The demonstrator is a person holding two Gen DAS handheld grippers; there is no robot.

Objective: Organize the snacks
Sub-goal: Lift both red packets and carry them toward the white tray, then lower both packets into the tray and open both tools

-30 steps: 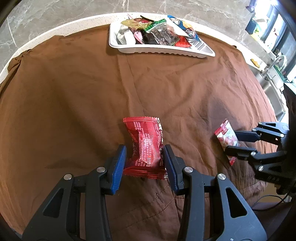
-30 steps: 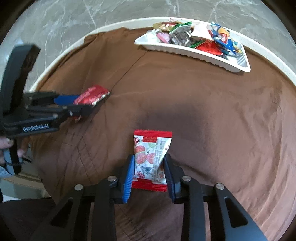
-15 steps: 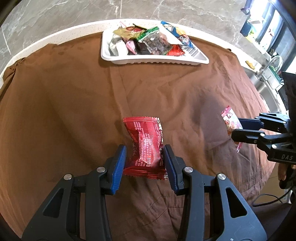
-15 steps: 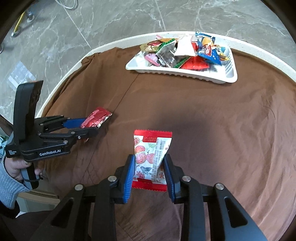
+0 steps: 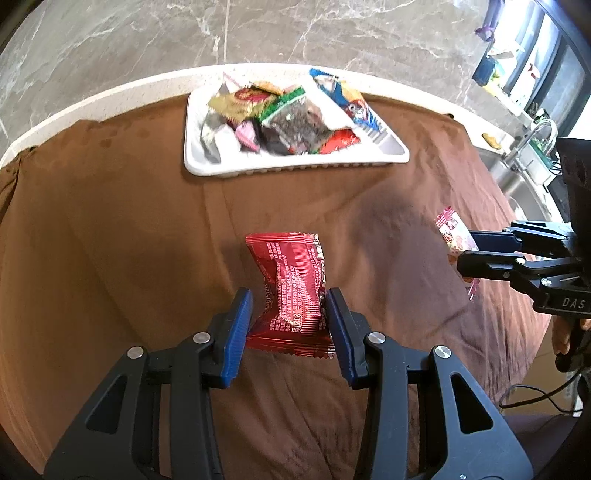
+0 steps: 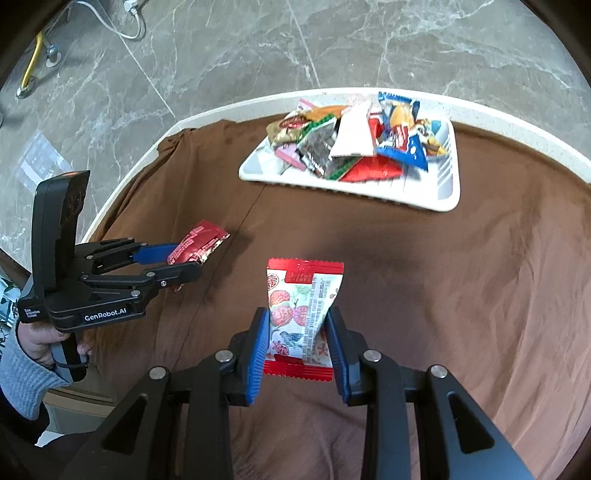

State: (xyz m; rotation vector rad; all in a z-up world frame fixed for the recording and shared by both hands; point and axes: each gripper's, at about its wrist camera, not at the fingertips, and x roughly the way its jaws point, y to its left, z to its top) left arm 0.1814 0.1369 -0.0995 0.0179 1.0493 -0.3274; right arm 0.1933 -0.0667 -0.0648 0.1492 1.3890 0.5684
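My left gripper [image 5: 290, 314] is shut on a red foil snack packet [image 5: 290, 284] and holds it above the brown cloth. My right gripper [image 6: 297, 336] is shut on a white packet with red ends and a strawberry print [image 6: 301, 314], also lifted. Each gripper shows in the other view: the right one [image 5: 469, 251] with its packet [image 5: 452, 236] at the right, the left one [image 6: 184, 258] with the red packet [image 6: 197, 242] at the left. A white tray [image 5: 229, 170] piled with several snack packets sits at the far edge of the table; it also shows in the right wrist view [image 6: 448, 195].
A brown cloth [image 5: 110, 229] covers the round white-rimmed table [image 5: 110, 96]. Grey marble floor lies beyond it. A sink with a tap [image 5: 532, 140] stands at the far right. A white cable [image 6: 110, 26] lies on the floor.
Both grippers have risen and tilted with their packets, so the tray and the floor beyond now sit lower in both views. The grips have not changed.
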